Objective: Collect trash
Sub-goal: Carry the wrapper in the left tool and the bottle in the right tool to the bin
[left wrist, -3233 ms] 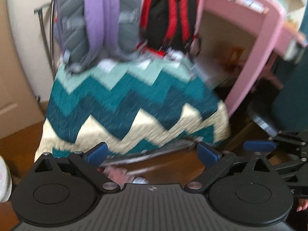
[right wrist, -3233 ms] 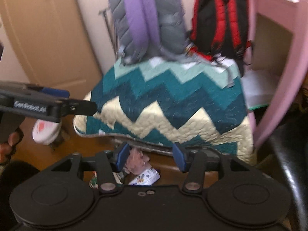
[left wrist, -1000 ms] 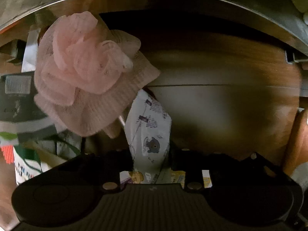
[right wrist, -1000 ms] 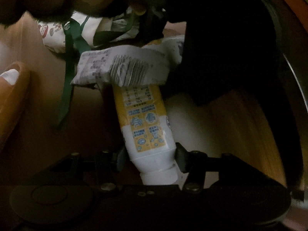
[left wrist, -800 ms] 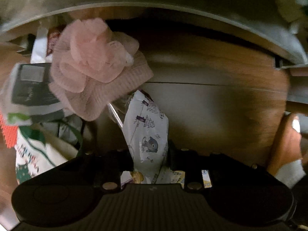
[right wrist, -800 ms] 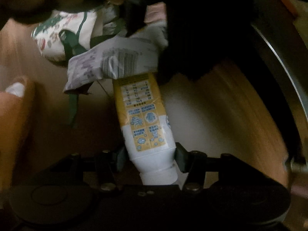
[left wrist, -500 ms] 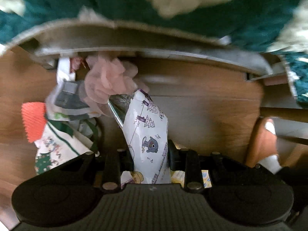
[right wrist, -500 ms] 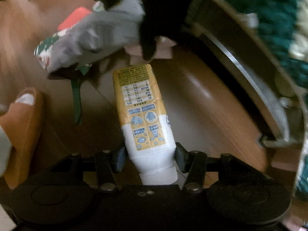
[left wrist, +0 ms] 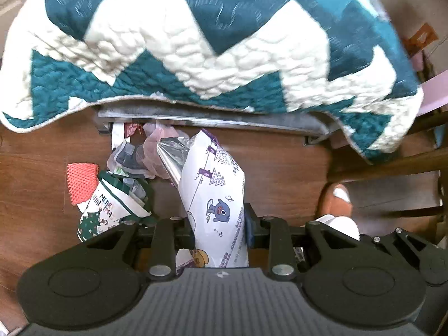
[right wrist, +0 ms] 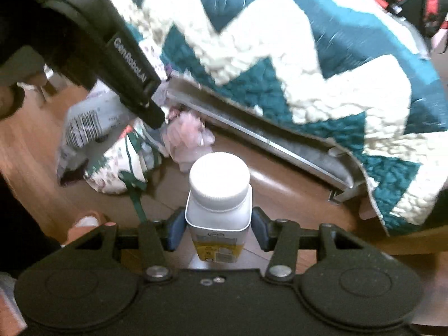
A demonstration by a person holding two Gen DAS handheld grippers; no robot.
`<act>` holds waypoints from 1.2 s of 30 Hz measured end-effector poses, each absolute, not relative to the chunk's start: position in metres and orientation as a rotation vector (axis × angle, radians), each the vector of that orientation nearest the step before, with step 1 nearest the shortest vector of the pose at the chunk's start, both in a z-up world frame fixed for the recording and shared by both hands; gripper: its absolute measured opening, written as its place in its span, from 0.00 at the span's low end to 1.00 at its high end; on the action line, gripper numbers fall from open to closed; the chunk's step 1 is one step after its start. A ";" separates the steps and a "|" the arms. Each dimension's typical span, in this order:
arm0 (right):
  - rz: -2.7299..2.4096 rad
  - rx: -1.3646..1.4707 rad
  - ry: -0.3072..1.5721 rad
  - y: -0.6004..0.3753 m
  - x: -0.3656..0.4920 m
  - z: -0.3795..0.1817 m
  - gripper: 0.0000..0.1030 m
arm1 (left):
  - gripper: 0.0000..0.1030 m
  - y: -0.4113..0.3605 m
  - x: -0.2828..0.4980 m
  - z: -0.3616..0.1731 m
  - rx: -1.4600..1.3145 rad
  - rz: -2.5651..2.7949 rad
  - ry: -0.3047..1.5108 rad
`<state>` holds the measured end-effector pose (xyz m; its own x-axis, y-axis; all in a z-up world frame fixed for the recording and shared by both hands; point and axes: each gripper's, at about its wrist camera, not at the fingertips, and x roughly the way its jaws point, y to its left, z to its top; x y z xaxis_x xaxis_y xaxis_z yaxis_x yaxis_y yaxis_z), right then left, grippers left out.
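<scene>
Both hands have come up out of the dark under the bed since a second ago, and now the blanket fills the top of each view.

In the left wrist view, the left hand-held gripper [left wrist: 218, 231] is closed on a white snack bag [left wrist: 214, 196] with a little cartoon fish on it. The bag is lifted clear of the brown floor [left wrist: 280, 173]. Below it, a pile of trash [left wrist: 123, 176] lies by the bed rail [left wrist: 212, 119] (a Christmas bag, a red net piece, something pink). The zigzag blanket [left wrist: 212, 44] hangs over the bed.

In the right wrist view, the right hand-held gripper [right wrist: 218, 232] squeezes a white bottle [right wrist: 219, 196] with a yellow label, cap pointing away from the camera. The left tool shows at the top left, snack bag hanging under it.

So two pieces are picked up. I think they must go in a bin next, and the pile on the floor is left to collect.
</scene>
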<state>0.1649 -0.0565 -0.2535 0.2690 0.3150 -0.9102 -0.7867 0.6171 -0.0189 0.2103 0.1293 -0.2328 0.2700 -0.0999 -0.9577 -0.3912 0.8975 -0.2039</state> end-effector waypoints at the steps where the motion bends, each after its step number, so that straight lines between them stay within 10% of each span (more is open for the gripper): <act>1: 0.785 -0.508 1.031 -0.061 0.164 -0.241 0.48 | 0.28 0.125 0.207 -0.222 -0.447 0.200 1.277; 36: 0.384 -0.152 0.349 -0.323 0.178 0.153 0.48 | 0.29 -0.147 0.235 0.145 -0.110 -0.276 0.674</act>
<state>0.1780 -0.3234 0.1535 0.8684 0.3400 -0.3609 -0.3917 0.9167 -0.0789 0.2348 -0.1473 0.1453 0.7464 -0.2872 -0.6003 0.2160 0.9578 -0.1896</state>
